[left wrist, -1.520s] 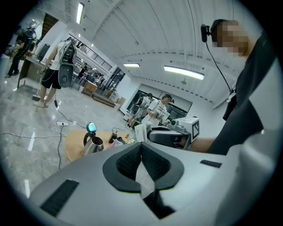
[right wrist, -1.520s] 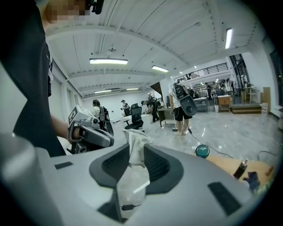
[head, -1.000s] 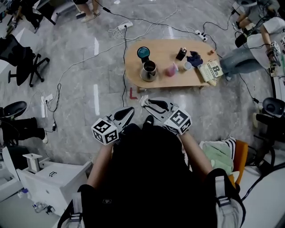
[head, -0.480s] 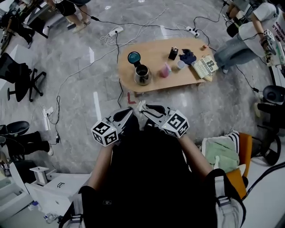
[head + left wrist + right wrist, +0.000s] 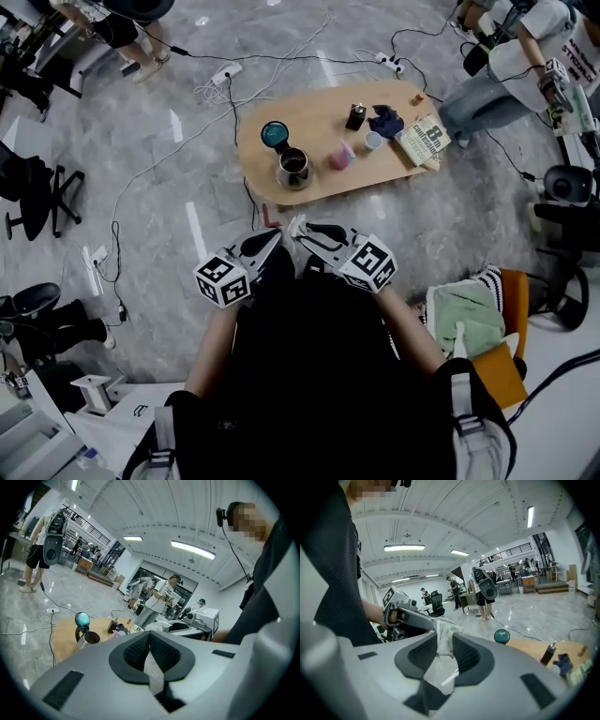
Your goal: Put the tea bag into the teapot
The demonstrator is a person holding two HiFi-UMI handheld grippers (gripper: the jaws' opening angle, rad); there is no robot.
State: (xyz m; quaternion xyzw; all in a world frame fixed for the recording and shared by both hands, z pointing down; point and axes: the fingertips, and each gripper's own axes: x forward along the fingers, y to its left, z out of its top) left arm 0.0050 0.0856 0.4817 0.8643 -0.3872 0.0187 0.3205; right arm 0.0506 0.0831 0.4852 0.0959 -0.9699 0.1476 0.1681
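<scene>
One tea bag point(image 5: 439, 667) is clamped in the right gripper point(image 5: 444, 641); the left gripper point(image 5: 150, 653) pinches its white strip. One teapot point(image 5: 292, 168) stands at the table's point(image 5: 314, 117) left end. One box point(image 5: 423, 141) at the right end reads "8".

Wooden table point(image 5: 314, 112) with teapot point(image 5: 292, 168), pink cup point(image 5: 337, 157)

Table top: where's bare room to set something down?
Bare: the table's back strip between teapot and bottle, and the front edge between pink object and box. Crowded: the right end, where bottle, cloth, white cup and box cluster.
</scene>
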